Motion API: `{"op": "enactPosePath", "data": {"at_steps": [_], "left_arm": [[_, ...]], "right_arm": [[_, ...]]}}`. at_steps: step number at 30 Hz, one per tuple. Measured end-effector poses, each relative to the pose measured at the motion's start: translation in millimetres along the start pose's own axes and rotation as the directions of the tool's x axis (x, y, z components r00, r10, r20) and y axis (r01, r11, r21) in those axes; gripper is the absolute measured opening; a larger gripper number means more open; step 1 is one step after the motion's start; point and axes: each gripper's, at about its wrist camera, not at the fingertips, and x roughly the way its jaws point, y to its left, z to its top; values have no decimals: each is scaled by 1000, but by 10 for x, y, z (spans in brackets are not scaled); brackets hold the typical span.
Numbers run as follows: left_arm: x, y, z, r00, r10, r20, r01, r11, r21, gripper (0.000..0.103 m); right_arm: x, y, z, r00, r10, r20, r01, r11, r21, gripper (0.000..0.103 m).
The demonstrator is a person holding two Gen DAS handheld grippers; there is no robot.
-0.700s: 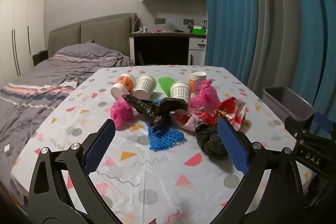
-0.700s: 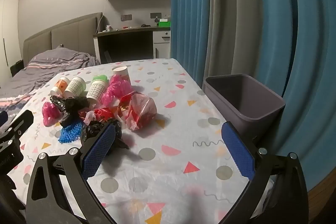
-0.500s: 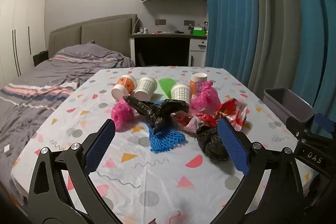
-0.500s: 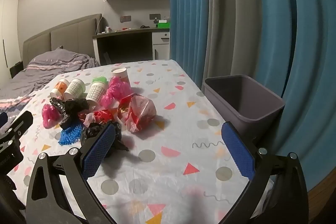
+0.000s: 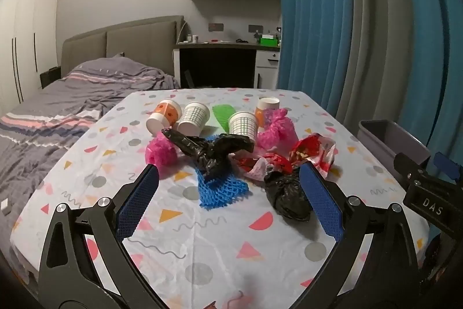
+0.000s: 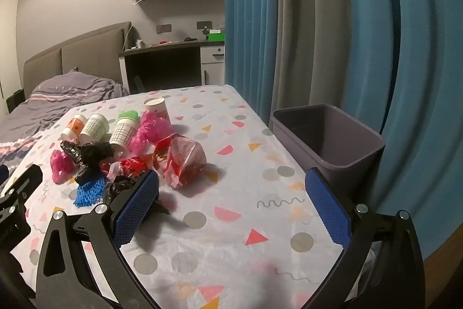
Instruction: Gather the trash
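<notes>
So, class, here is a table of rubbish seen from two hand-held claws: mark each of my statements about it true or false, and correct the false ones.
1. Both claws are open and hold nothing. True: the left claw and the right claw stand wide with only tablecloth between their pads.
2. The grey bin stands in the middle of the table. False: it stands off the table's right edge, by the blue curtain.
3. The black bag lies partly on the blue net. True.
4. All the paper cups are upright. False: the orange-patterned cup lies on its side.
5. The bin is full of trash. False: what shows of its inside is bare.
</notes>
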Motion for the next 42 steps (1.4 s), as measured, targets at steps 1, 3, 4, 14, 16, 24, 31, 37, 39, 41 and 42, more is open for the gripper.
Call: {"op": "enactPosePath", "data": {"at_steps": [1, 3, 4, 14, 16, 24, 31, 37, 39, 41, 42], "left_arm": [[0, -17, -13, 1000, -1, 2, 1, 1000, 2, 96], [0, -27, -10, 1000, -4, 4, 4, 1000, 2, 96], [-3, -31, -16, 1000, -5, 4, 5, 1000, 3, 96], [-11, -95, -9, 1000, -16, 6, 16, 1000, 8, 96], [-14, -109, -7, 1000, -19, 9, 19, 1000, 10, 96], [-3, -137, -16, 999, -32, 4, 32, 999, 7, 96], [18, -129, -7, 999, -33, 5, 33, 999, 6, 96], [42, -141, -17, 999, -33, 6, 33, 999, 5, 96], [56, -148, -20, 999, -33, 4, 33, 999, 2, 96], [24, -135, -11, 999, -32, 4, 32, 999, 6, 96], [28, -140, -12, 999, -32, 4, 32, 999, 5, 96]], "right_arm": [[4, -2, 4, 1000, -3, 1, 3, 1000, 1, 98], [0, -17, 12, 1000, -8, 5, 8, 1000, 2, 98], [-4, -16, 12, 1000, -11, 7, 11, 1000, 2, 98], [-18, -48, 40, 999, -27, 19, 26, 1000, 13, 98], [-29, -60, 46, 999, -29, 22, 28, 999, 15, 98], [-39, -86, 55, 999, -37, 28, 36, 999, 21, 98], [-39, -91, 59, 999, -38, 29, 38, 999, 22, 98], [-43, -100, 70, 999, -38, 33, 37, 999, 24, 98], [-40, -99, 75, 999, -38, 32, 37, 999, 23, 98], [-43, -97, 70, 999, -37, 32, 37, 999, 22, 98], [-46, -96, 66, 999, -37, 32, 36, 999, 23, 98]]}}
